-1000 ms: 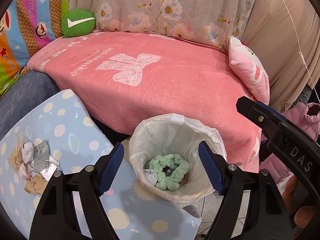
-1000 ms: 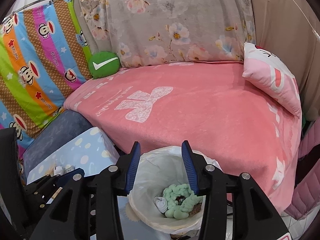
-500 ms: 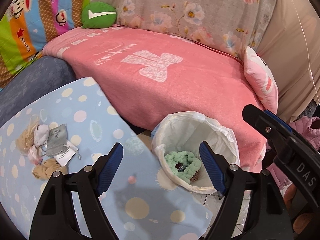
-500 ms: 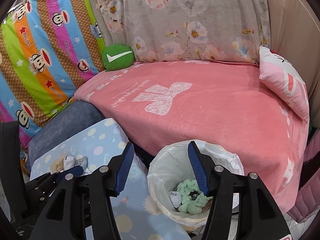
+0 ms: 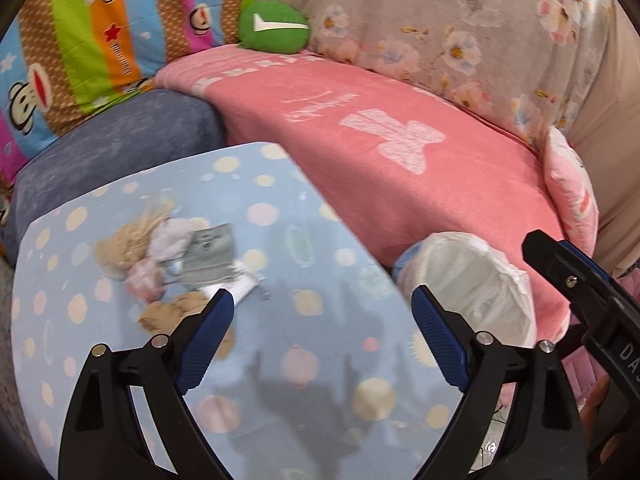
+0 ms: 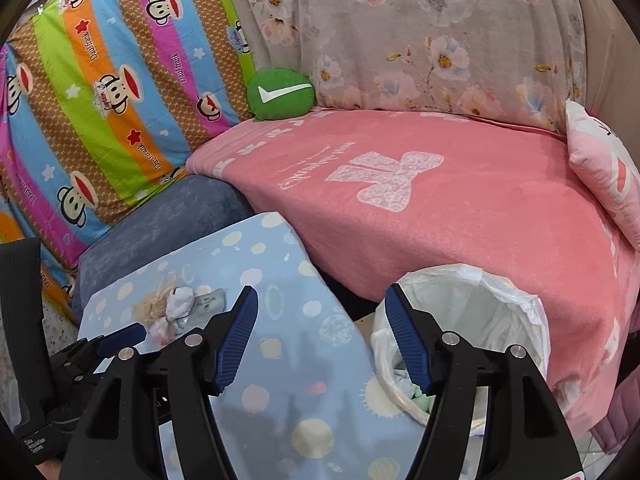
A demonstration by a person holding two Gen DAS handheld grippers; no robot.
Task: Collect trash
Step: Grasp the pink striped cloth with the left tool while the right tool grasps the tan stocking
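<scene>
A pile of trash lies on the blue dotted cloth (image 5: pixel 320 240): a tuft of blond fibres (image 5: pixel 128 240), a white crumpled wad (image 5: pixel 170 236), a grey packet (image 5: pixel 210 256) and a brown lump (image 5: pixel 176 312). My left gripper (image 5: pixel 322 320) hovers over the cloth just right of the pile, its jaws opening with nothing between them. The white-lined bin (image 6: pixel 472 320) stands at the cloth's right edge, with green and white scraps inside. My right gripper (image 6: pixel 320 328) hangs between cloth and bin, its jaws opening and empty. The same trash pile (image 6: pixel 176 308) shows to its left.
A pink blanket (image 6: pixel 440 220) covers the sofa behind the bin, with a pink cushion (image 6: pixel 604 168) at right and a green round cushion (image 6: pixel 280 94) at the back. A striped monkey-print cover (image 6: pixel 100 100) and a dark blue cushion (image 6: pixel 168 216) lie at left.
Both grippers have swung left, away from above the bin toward the dotted cloth. Both pairs of jaws stand wider. The trash pile has come nearer to the left gripper.
</scene>
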